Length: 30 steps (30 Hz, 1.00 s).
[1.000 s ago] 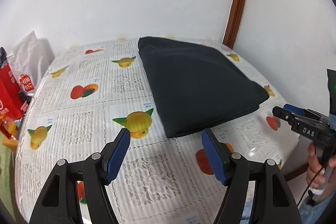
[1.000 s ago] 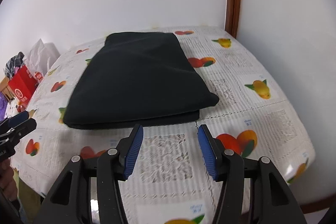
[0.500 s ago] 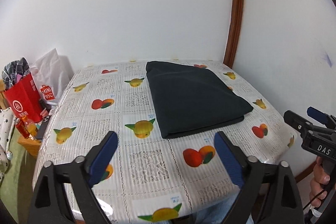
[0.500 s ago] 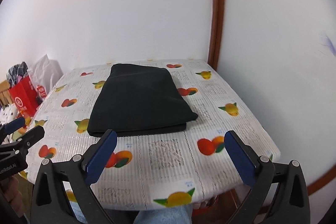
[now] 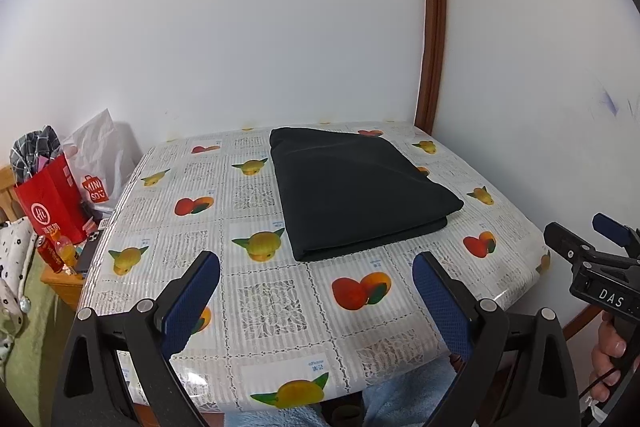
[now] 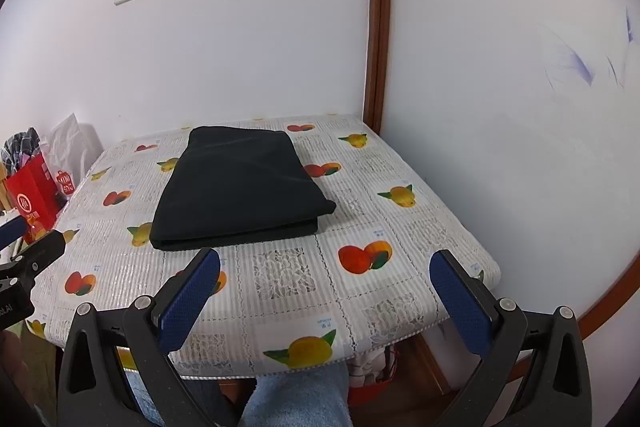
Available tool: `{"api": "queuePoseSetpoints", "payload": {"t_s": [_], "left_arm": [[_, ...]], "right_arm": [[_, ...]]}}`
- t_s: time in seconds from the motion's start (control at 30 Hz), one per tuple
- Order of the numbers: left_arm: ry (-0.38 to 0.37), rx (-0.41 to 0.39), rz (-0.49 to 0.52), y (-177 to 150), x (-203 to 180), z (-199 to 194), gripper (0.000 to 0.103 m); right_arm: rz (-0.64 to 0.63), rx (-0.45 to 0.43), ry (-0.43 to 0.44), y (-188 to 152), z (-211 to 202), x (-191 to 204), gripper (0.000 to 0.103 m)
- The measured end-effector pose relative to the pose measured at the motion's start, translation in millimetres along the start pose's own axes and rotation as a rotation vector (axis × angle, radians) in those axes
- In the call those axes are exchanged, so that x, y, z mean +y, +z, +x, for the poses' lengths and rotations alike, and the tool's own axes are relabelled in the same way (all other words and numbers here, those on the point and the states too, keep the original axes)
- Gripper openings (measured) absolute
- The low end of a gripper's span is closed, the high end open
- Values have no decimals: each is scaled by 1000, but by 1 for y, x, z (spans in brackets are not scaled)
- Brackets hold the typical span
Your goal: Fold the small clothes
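A: Where is the garment?

B: A folded black cloth [image 5: 360, 191] lies flat on the fruit-print tablecloth [image 5: 276, 295], towards the table's far side, near the wall corner. What kind of garment it is I cannot tell; only stacked layers show along its near edge.

A: And the grippers?

B: The left gripper [image 5: 316, 303] hangs spread wide, holding nothing, well short of the cloth. The right gripper [image 6: 324, 303] is equally released and apart from it. In the left view the right one is cut off at the frame edge.

A: Anything else hidden?

B: A red shopping bag [image 5: 52, 205] beside the table; its contents are hard to make out. Blue fabric [image 6: 296, 399] under the table edge is partly covered.
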<state>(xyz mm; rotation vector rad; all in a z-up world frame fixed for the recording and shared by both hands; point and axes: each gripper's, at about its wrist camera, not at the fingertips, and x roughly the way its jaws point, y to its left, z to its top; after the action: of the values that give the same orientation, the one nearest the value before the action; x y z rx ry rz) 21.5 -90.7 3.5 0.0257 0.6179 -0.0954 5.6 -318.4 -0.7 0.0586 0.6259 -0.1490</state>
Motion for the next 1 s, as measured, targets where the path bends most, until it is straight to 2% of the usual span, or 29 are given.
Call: {"api": "queuePoseSetpoints", "payload": {"t_s": [1.0], "left_arm": [[11, 20, -19, -5, 5, 5, 98]], "right_arm": [[-20, 11, -1, -3, 4, 6, 103]]}}
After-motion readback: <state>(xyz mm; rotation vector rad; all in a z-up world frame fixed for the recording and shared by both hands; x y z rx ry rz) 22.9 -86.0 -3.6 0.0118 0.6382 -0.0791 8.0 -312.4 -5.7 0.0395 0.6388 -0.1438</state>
